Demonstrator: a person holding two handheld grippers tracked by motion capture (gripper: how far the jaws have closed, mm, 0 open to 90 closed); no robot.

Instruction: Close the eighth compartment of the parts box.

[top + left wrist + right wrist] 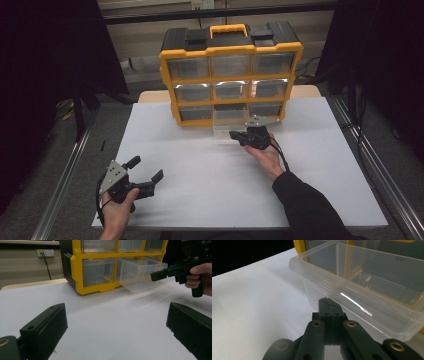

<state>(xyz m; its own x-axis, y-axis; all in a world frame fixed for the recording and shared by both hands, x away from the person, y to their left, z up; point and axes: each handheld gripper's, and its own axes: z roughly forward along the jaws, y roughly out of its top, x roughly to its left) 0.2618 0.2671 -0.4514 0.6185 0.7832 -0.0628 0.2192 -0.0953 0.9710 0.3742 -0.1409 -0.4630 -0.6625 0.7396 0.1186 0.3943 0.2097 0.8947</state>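
The clear drawer (227, 125) stood half out of the bottom row of the yellow cabinet (231, 75) on the desk (210, 180). The right hand-held gripper (234, 135) had its jaws pressed together at the drawer's front lip. A straight, level pull would likely suit best. The left hand-held gripper (148, 169) sat wide and empty, well apart.

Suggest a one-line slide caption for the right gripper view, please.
Shut right gripper at the front lip of the clear drawer, pulled out of the yellow organiser.
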